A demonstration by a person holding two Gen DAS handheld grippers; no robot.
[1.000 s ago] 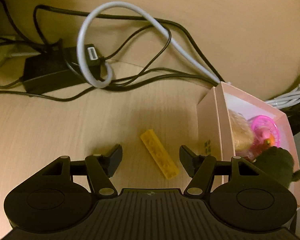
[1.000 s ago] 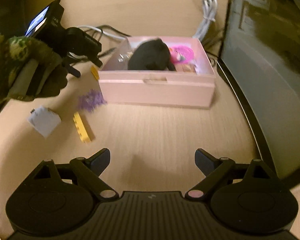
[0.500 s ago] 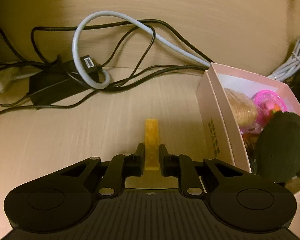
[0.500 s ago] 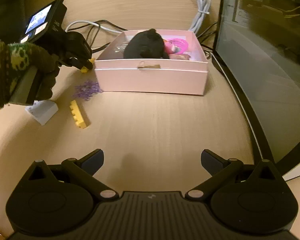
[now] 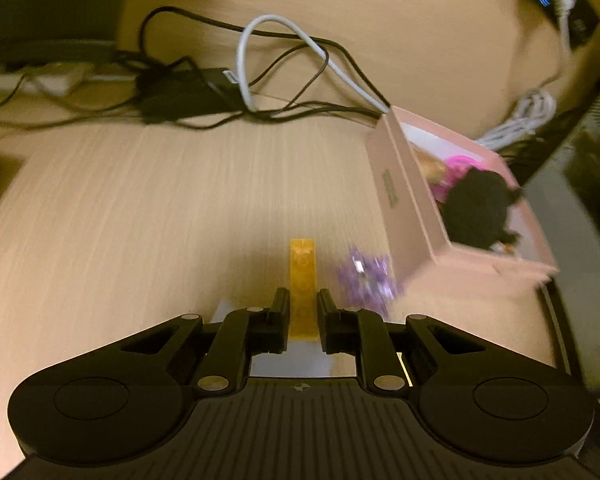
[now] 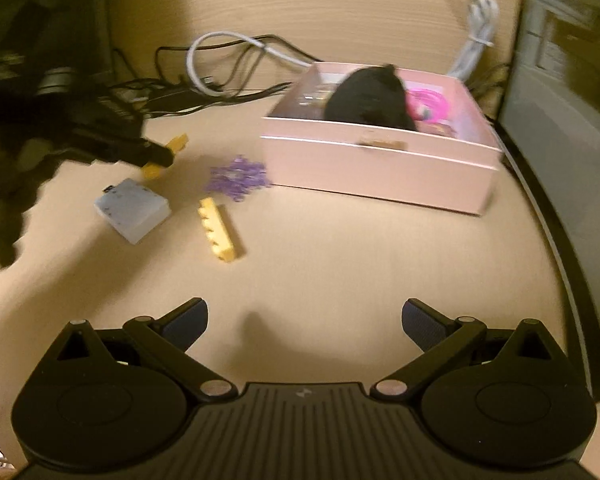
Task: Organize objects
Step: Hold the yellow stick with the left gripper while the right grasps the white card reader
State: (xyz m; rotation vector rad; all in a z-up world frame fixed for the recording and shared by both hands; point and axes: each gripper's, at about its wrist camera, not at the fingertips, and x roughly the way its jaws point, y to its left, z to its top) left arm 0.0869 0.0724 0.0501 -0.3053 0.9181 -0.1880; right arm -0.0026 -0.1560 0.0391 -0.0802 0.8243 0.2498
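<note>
Pale wood desk, studded translucent yellow brick pinched in left gripper, right gripper spread.

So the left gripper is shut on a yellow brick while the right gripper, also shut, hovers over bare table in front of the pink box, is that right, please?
Not quite: the right gripper is open, its fingers spread wide with nothing between them, as the right wrist view shows. The rest holds: the left gripper is shut on a yellow brick, and the right one hovers over bare table in front of the pink box.
</note>
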